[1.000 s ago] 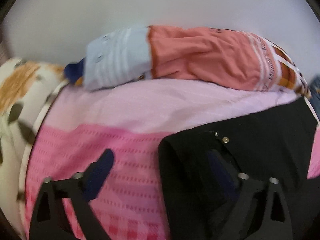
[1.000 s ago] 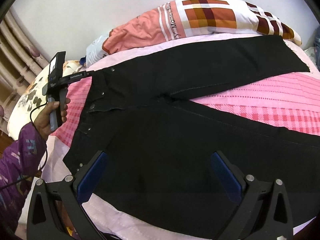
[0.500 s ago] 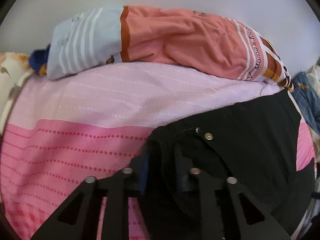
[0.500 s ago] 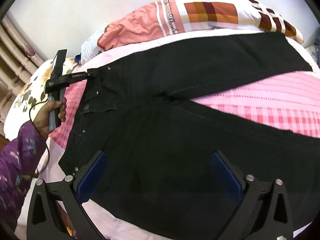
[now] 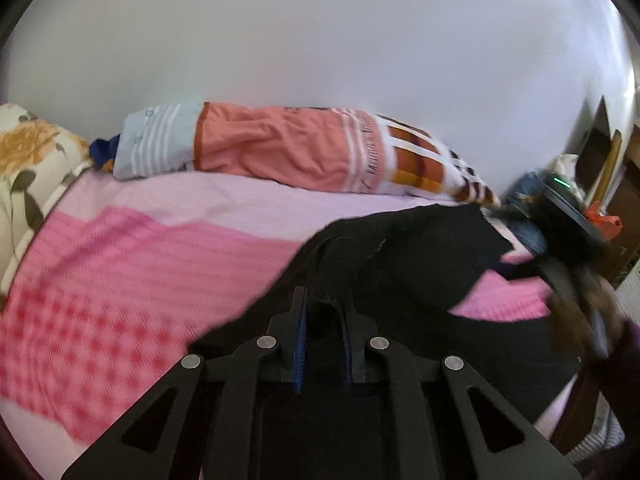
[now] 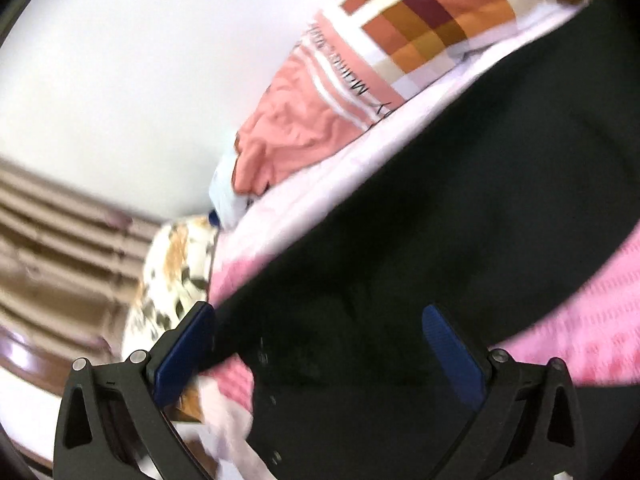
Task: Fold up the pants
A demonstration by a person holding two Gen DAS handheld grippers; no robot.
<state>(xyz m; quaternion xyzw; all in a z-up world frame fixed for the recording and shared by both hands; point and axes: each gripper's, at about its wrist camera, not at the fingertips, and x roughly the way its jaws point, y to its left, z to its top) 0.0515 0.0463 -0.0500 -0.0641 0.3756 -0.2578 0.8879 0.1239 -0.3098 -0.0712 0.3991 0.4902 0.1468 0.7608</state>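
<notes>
Left hand-held gripper [image 5: 323, 316] pinching pants [image 5: 400, 264], seemingly waistband

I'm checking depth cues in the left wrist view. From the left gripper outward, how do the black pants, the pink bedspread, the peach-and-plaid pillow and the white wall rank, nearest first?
1. Black pants: pinched in the left gripper.
2. Pink bedspread: just left, under the pants.
3. Peach-and-plaid pillow: across the bed's far edge.
4. White wall: behind the pillow.

Black pants [image 5: 404, 264], bunched and lifted at one edge, on pink bedspread [image 5: 132, 276]
</notes>
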